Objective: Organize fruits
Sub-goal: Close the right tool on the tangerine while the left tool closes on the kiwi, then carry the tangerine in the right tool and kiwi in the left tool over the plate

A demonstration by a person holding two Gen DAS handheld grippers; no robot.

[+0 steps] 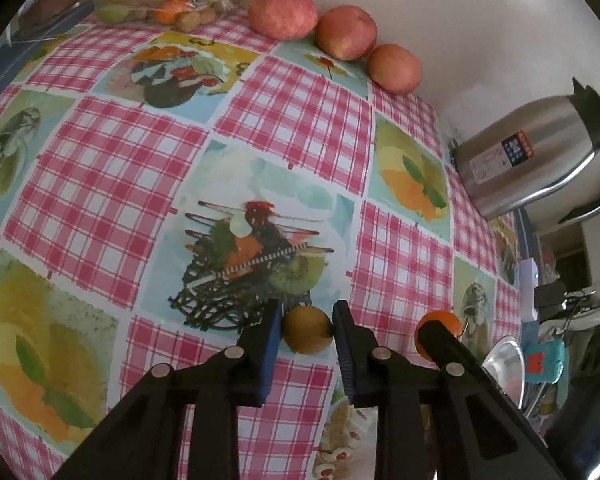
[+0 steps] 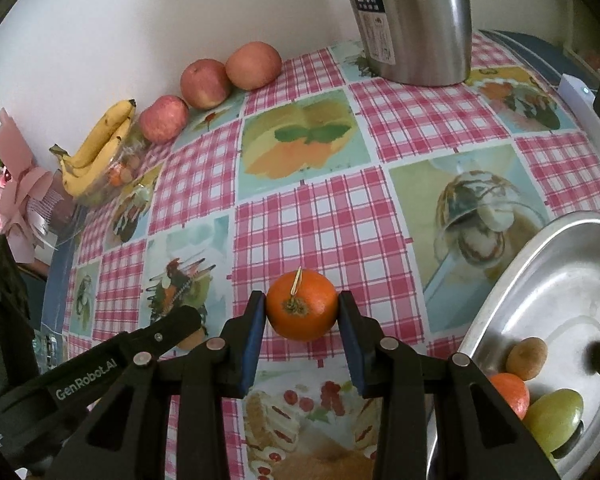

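The small brown fruit (image 1: 307, 330), perhaps a kiwi, sits on the desk (image 1: 120, 168) between the blue pads of the left hand-held gripper (image 1: 306, 330), which is clenched on it at its widest part. The right hand-held gripper (image 2: 302, 306) likewise grasps a tangerine (image 2: 302, 306), pads pressing its sides, stem facing the camera. A steel tray (image 2: 560, 280) with a few fruits already in it lies just to the right. To do this step well, I judge each fruit should be lifted straight up, kept level, carried over the rim and released low so it does not roll.
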